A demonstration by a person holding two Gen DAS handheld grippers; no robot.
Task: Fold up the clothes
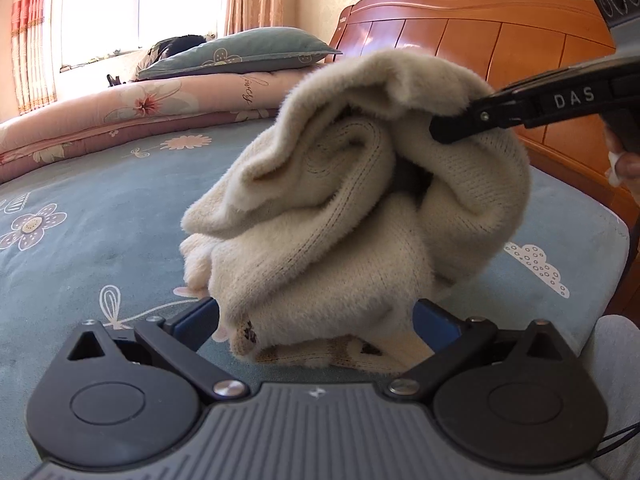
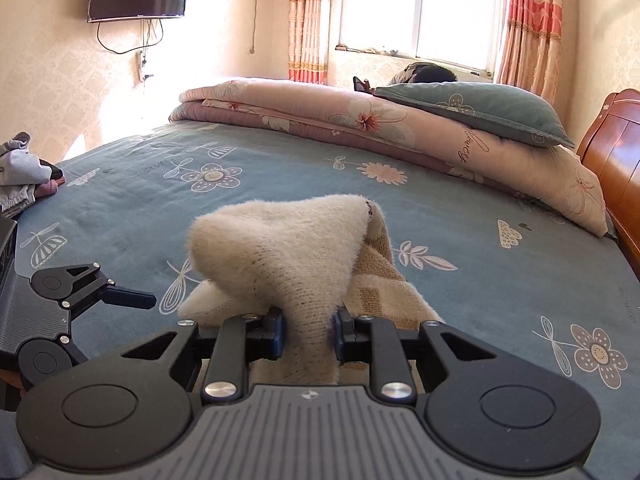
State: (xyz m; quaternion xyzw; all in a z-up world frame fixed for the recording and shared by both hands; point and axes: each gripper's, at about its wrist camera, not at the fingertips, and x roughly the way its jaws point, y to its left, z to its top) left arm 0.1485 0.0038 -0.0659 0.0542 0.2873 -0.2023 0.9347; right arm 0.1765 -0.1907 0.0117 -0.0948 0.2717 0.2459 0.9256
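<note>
A cream fluffy knit garment point(image 1: 340, 216) lies bunched on the blue flowered bedsheet point(image 1: 100, 208). My right gripper point(image 2: 309, 332) is shut on a fold of the garment point(image 2: 288, 248) and lifts it off the bed; in the left wrist view it comes in from the upper right point(image 1: 452, 128), pinching the top of the heap. My left gripper point(image 1: 316, 320) is open, its jaws on either side of the garment's lower edge, low over the sheet. It also shows at the left of the right wrist view point(image 2: 120, 298), open and empty.
A folded pink floral quilt point(image 2: 360, 120) with a grey-green pillow point(image 2: 476, 110) lies along the far side of the bed. A wooden headboard point(image 1: 480, 32) stands at the right. A pile of grey clothes point(image 2: 24, 172) sits at the bed's left edge. A person's knee point(image 1: 618, 380) is at the right.
</note>
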